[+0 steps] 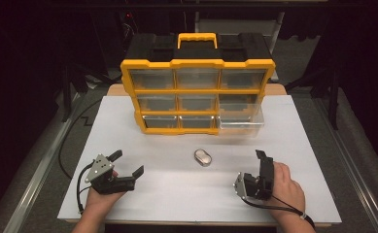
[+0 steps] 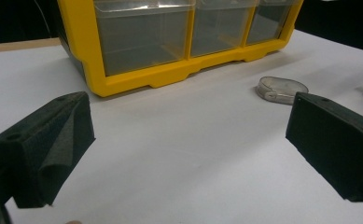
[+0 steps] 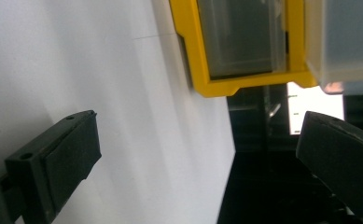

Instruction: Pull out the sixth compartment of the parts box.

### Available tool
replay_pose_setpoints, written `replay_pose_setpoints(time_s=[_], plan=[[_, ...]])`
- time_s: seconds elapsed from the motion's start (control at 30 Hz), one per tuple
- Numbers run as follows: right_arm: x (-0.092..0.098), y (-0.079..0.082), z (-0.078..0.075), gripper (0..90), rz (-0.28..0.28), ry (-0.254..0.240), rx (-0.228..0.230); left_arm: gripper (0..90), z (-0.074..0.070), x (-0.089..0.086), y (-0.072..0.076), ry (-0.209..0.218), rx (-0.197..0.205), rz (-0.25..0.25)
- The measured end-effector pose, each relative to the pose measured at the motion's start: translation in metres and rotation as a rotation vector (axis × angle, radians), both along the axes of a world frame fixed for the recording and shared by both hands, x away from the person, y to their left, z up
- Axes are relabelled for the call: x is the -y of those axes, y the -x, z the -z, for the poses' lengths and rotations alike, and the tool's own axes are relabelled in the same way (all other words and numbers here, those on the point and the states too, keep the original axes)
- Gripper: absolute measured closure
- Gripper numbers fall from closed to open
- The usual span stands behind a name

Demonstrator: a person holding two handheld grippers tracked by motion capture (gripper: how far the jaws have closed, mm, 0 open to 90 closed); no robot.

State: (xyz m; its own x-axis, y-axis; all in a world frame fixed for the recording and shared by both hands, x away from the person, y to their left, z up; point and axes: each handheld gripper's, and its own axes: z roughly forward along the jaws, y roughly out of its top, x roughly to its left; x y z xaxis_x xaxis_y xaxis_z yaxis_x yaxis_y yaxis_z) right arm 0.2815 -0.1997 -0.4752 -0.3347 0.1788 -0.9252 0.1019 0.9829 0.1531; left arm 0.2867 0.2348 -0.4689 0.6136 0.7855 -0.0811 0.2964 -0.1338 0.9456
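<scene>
Overhead — white table — dark room.

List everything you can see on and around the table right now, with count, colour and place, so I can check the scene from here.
Organizer case: one, yellow frame with black top and yellow handle, standing upright at the far middle of the table.
Drawers: nine, clear plastic, in three rows of three in the case; the bottom-right drawer is pulled out toward the person.
Small oval object: one, silvery, lying on the table in front of the case, between the two grippers; what it is I cannot tell.
Table: one, white top.
Left gripper: one, black, jaws open, nothing between them, near left.
Right gripper: one, black, jaws open, nothing between them, near right.
</scene>
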Motion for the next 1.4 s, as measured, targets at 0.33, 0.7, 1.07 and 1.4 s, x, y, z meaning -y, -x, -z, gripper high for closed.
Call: replay_pose_setpoints(time_s=[0.33, 0.7, 1.07, 1.4], plan=[[0.008, -0.002, -0.001, 0.0, 0.040, -0.268, -0.084, 1.5, 0.003, 0.001, 0.000, 0.012, -0.014, -0.013], [0.021, -0.007, -0.003, 0.0, 0.096, -0.611, -0.179, 0.4, 0.005, 0.003, -0.002, 0.004, -0.011, -0.002], [0.040, -0.003, -0.004, 0.0, 0.100, -0.990, -0.294, 0.4, 0.006, 0.004, -0.003, 0.026, -0.029, 0.012], [0.065, -0.004, -0.007, 0.0, 0.083, -1.303, -0.326, 0.4, 0.005, 0.005, -0.004, 0.021, -0.016, 0.006]])
